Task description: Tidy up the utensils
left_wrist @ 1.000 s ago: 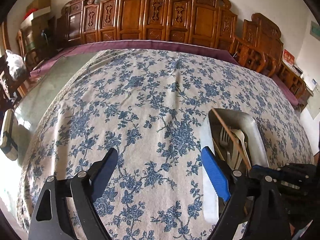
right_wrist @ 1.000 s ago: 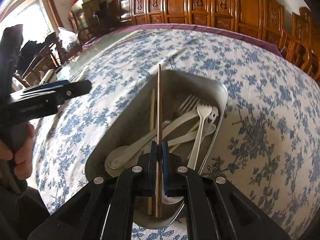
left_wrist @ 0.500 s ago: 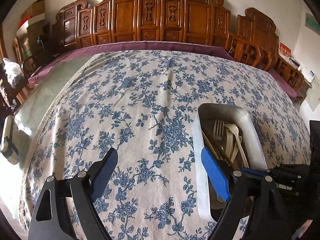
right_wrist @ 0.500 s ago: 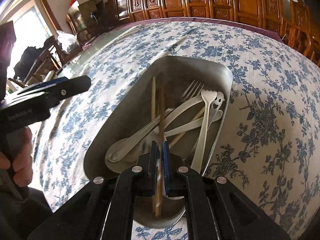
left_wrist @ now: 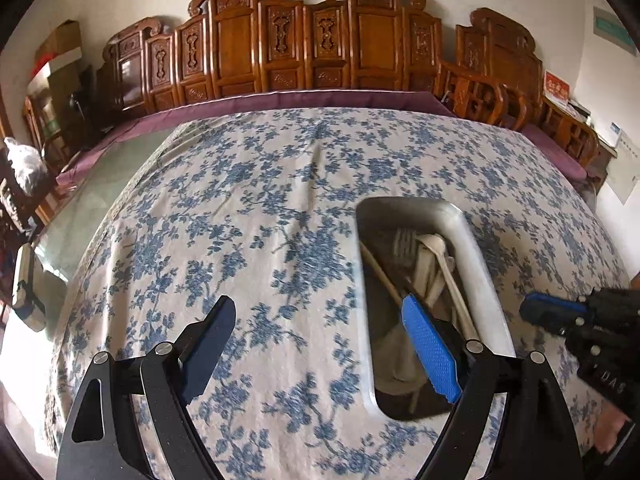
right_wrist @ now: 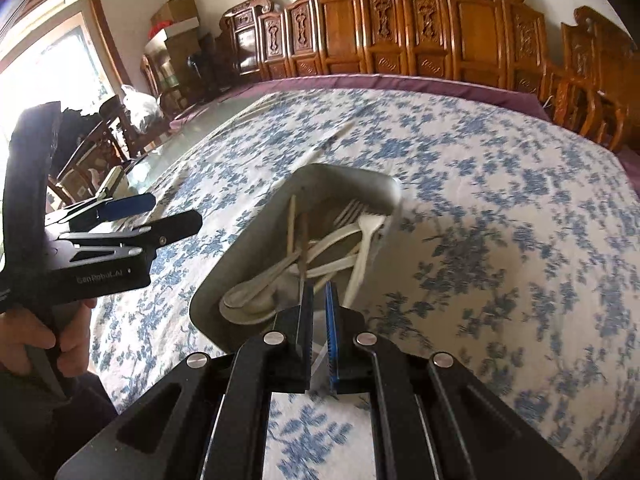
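Observation:
A metal tray (left_wrist: 478, 248) (right_wrist: 240, 256) sits on the blue floral tablecloth. It holds white plastic forks (right_wrist: 366, 236), spoons (right_wrist: 256, 294) and wooden chopsticks (right_wrist: 291, 224) (left_wrist: 380, 272). My right gripper (right_wrist: 318, 300) hovers at the tray's near end, jaws slightly apart and empty; a darker chopstick (right_wrist: 304, 244) lies in the tray just ahead of it. My left gripper (left_wrist: 316, 324) is wide open and empty, over the cloth at the tray's left side. The left gripper also shows in the right wrist view (right_wrist: 160, 216).
The floral tablecloth (left_wrist: 260, 208) covers a large table with a glass-topped part (left_wrist: 108, 184) at the left. Carved wooden chairs (left_wrist: 304, 40) line the far edge. A small device (left_wrist: 24, 288) lies at the left table edge.
The right gripper let go of the dark chopstick, which now lies in the tray, and pulled back from the tray. The left gripper shifted slightly.

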Available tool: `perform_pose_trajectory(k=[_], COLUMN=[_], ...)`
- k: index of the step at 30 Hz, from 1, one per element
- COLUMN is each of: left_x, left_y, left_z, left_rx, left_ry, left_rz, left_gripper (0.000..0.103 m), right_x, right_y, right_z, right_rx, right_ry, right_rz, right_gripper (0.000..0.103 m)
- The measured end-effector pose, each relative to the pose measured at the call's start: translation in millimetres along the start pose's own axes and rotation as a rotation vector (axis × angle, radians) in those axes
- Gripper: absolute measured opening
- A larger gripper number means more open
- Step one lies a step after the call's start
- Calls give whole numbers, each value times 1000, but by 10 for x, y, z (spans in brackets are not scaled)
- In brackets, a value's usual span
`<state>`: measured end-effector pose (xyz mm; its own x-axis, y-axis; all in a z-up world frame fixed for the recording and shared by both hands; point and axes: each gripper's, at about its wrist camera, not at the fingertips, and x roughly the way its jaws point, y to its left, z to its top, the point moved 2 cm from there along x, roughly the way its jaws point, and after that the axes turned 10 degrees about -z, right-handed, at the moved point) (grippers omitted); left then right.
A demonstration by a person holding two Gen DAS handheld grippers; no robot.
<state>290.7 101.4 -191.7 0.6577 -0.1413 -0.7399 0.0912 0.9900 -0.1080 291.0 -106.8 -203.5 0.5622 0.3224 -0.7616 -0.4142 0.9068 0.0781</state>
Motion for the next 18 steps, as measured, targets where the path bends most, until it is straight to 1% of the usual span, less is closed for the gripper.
perform_pose_trajectory(k=[2, 5, 10, 12, 13, 14, 15, 16, 17, 18], left_x=[-43, -148, -310, -392, -441, -493, -530, -571, -611, -667], left_y=[-81, -241, -436, -506, -544, -586, -621, -656, -693, -751], left_z=[-32, -103, -184, -212, -228, -246, -260, -273, -291, -312], left_rx=[12, 29, 44, 45, 44, 43, 43, 42, 43, 47], left_ry=[-1, -10, -17, -24, -29, -36, -40, -44, -46, -47], left_rz=[-3, -17, -30, -35, -38, -39, -38, -40, -45, -50], left_gripper=[82, 86, 87, 88, 89, 92, 94, 94, 95, 95], right_x=[-110, -292, -578, -690, -742, -822, -871, -937, -982, -1061], right_y=[-55, -136, -249, -296, -317, -347, -359, -378, -397, -421], right_z=[-50, -144, -286, -333, -355, -386, -406, -433, -452, -486], right_rx=[5, 20, 35, 47, 55, 63, 66, 70, 75, 84], right_ry=[-15, -34, -57, -67, -72, -83, -89, -94, -97, -104], right_rz=[-13, -27, -55, -68, -73, -84, -92, -101, -107, -119], right_gripper=[8, 8, 8, 17, 26, 29, 30, 32, 40, 44])
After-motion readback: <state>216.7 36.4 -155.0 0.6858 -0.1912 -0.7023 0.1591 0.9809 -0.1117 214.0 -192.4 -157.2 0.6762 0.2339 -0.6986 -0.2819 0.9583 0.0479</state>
